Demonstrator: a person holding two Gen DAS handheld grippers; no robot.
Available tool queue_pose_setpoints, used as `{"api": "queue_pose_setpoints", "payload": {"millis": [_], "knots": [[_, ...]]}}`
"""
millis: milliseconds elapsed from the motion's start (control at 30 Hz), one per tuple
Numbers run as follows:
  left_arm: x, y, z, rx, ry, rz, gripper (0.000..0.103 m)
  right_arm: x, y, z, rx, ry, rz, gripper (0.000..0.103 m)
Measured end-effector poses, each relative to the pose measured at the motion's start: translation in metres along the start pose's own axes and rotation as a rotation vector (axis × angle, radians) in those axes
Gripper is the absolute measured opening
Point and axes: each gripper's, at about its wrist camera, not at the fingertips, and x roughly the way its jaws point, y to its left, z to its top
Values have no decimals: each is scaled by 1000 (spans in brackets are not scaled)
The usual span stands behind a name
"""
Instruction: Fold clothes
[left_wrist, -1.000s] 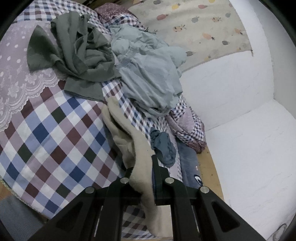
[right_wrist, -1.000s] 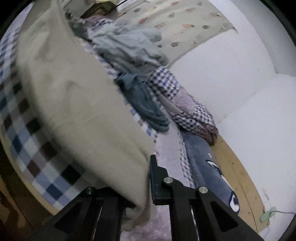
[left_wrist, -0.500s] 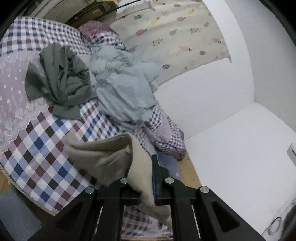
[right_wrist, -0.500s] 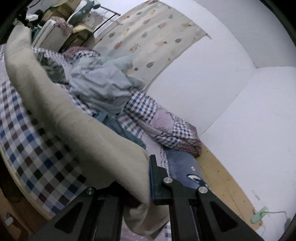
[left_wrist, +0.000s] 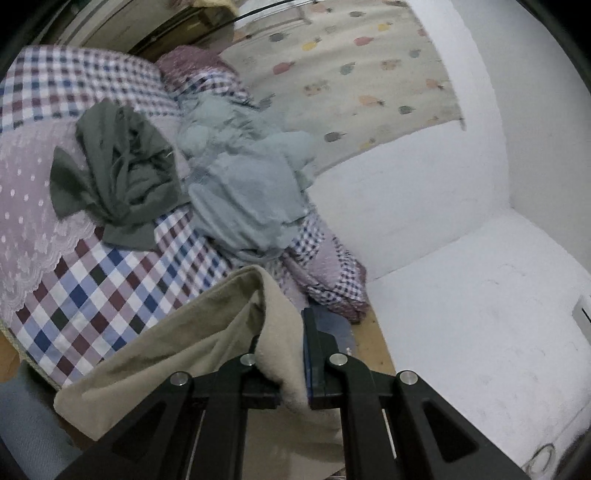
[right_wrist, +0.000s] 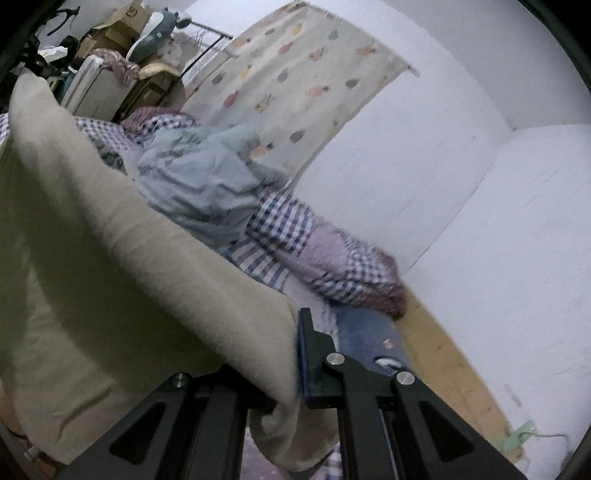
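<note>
Beige garment held up over the near edge of the bed, pinched at both ends.

The left hand-held gripper (left_wrist: 291, 354) is clamped on one edge of the beige garment (left_wrist: 184, 347), and the right hand-held gripper (right_wrist: 288, 354) is clamped on another (its cloth fills the left of that view). Farther off on the checked bed cover (left_wrist: 110, 280) lie a crumpled dark green garment (left_wrist: 118, 177) and, to its right, a pale blue one (left_wrist: 251, 192), touching.

Beige fleecy garment (left_wrist: 192, 343) hangs stretched above the bed; grey-green (left_wrist: 118, 177) and pale-blue clothes (left_wrist: 251, 192) lie crumpled, seemingly unfolded.
</note>
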Motion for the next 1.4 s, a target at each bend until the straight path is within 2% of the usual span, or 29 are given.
{"api": "queue_pose_setpoints", "payload": {"millis": [233,433,633,833,1000,1100,1167,1267,1333,1400], "knots": [[75,40,12,-52,51,113,7,88,25,-17,2,129,103,5],[141,55,40,-67,70,181,7,163,20,-14,37,224,214,5],[208,101,65,-180,127,279,7,263,22,-15,61,392,420,5],[273,158,78,-282,193,410,7,352,50,-36,112,574,586,5],[292,180,78,-323,232,437,9,402,66,-61,183,693,694,6],[287,181,80,-349,227,394,11,415,63,-70,250,704,722,12],[283,176,81,-339,221,374,12,417,55,-74,307,689,725,20],[279,166,82,-321,209,339,22,417,40,-80,398,659,727,27],[274,157,84,-295,186,310,29,413,30,-79,421,622,695,33],[270,147,87,-265,165,293,39,407,13,-74,469,565,623,35]]}}
